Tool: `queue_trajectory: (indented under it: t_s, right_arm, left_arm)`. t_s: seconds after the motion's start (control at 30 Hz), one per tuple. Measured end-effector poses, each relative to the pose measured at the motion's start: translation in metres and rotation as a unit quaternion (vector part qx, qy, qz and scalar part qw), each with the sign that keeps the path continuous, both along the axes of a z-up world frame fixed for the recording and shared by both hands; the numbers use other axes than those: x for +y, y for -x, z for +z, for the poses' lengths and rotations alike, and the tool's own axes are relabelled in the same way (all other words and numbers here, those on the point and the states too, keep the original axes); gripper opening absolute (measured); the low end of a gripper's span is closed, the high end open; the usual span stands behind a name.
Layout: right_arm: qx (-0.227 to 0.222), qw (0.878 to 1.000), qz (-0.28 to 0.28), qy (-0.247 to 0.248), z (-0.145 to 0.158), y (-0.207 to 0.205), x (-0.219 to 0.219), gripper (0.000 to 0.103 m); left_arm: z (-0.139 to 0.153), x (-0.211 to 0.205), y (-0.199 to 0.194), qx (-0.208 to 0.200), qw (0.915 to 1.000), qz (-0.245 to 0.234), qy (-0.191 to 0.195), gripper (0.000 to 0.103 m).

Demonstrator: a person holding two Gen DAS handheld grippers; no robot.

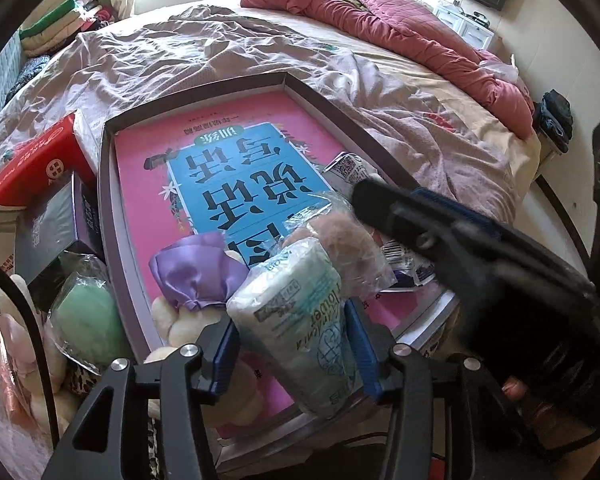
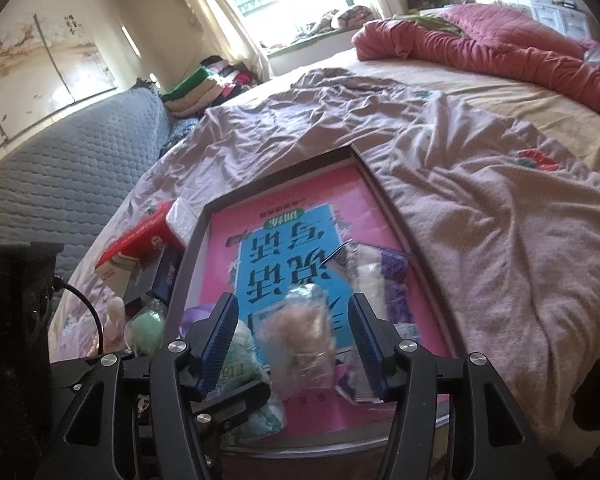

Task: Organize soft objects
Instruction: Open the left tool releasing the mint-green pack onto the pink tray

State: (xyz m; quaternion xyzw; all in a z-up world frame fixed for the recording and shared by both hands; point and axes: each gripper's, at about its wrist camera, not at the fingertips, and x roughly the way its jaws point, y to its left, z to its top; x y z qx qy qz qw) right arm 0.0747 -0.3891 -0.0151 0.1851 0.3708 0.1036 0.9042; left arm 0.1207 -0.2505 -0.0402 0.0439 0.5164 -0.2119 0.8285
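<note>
So on the bed [image 1: 228, 60] I've got one shallow grey tray [image 1: 108, 200] with one big pink book [image 1: 228, 160] lying flat in it. Soft stuff in the tray, as far as I can count: one roll of tissue in plastic wrap [image 1: 300, 320], one bagged tan fluffy thing [image 1: 340, 252], one purple satin pouch [image 1: 196, 268] sitting on some cream puffy toy [image 1: 172, 320], and one flat packet of white and purple bits [image 2: 380, 276] further back. Left of the tray, outside it: one green sponge in a bag [image 1: 88, 316], one red box [image 1: 36, 160], one dark box [image 1: 52, 224]. One rumpled pink quilt [image 1: 400, 24] at the far end of the bed.

My left gripper [image 1: 290, 348] is about half spread with the tissue roll between the blue pads [image 1: 224, 352]. The roll fills most of the gap, but I honestly can't tell if the pads are pressing it or just beside it.

My right gripper [image 2: 296, 344] is spread roughly halfway too, and the tan fluffy bag sits in the middle with daylight on both sides, so it's not pinching anything.
</note>
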Motion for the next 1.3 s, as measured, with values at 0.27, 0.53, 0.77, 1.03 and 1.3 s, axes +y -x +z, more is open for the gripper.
queue_trajectory:
  t_s: [0.27,0.53,0.77,1.03,1.3]
  right_arm:
    - [-0.003,0.999,-0.037,-0.013,0.003,0.006,-0.023,0.061]
    - [0.002,0.999,-0.041,-0.009,0.001,0.008,-0.026,0.061]
    - [0.0,0.999,-0.041,-0.008,0.002,0.009,-0.027,0.066]
    - [0.001,0.999,-0.043,-0.005,0.002,0.009,-0.028,0.069]
    - [0.0,0.999,-0.035,0.004,0.004,0.009,-0.022,0.071]
  left_arm:
    - [0.001,0.0,0.0,0.0,1.0,0.001,-0.001,0.052]
    - [0.004,-0.002,0.002,-0.006,0.9999,-0.002,-0.009,0.058]
    - [0.011,-0.002,0.005,-0.02,0.9997,0.0,-0.012,0.066]
    - [0.021,0.003,0.007,-0.036,0.9993,0.009,-0.01,0.069]
    - [0.034,0.016,0.013,-0.051,0.9981,0.033,-0.003,0.075]
